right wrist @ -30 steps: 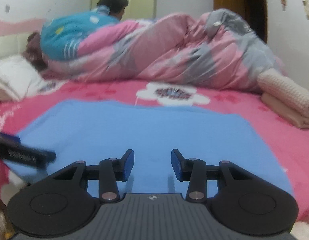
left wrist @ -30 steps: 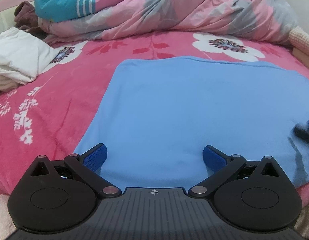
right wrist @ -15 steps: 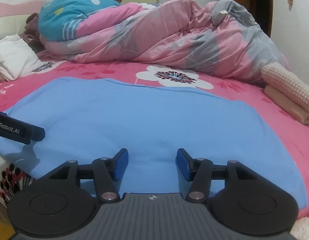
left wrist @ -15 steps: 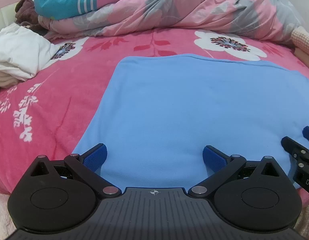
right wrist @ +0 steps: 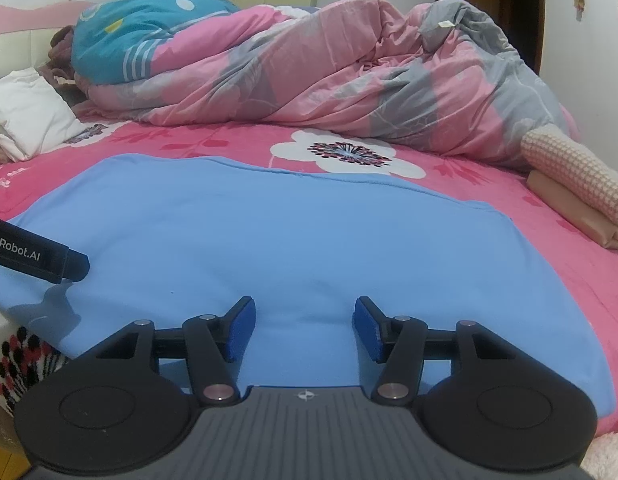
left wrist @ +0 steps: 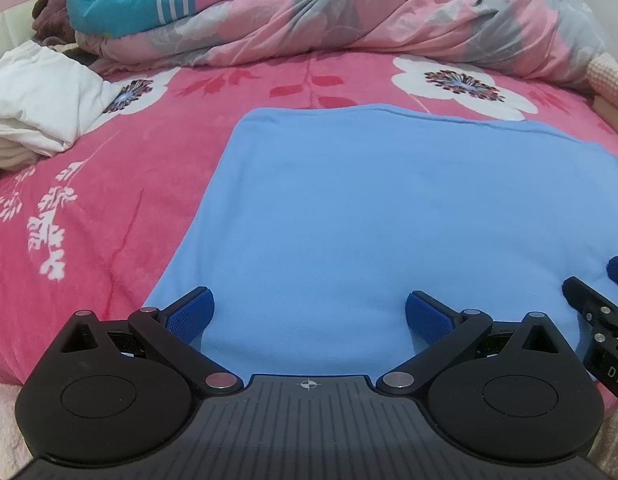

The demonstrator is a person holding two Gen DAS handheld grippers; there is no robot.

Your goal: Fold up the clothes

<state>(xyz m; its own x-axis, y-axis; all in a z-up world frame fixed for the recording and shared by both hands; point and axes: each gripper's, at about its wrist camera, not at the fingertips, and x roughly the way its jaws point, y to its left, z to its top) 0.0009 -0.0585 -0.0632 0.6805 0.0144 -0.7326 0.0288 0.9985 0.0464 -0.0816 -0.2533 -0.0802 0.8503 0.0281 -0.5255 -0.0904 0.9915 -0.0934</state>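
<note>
Blue garment (left wrist: 381,216) laid flat on pink flowered bedspread (left wrist: 109,200), near bed's front edge. Plain light-blue fabric, smooth, few faint creases. Outline roughly rectangular, far corners rounded; far edge seen as thin raised hem or fold line. Near edge draped slightly over bed's front. No sleeves or collar made out; garment type cannot be told.
</note>
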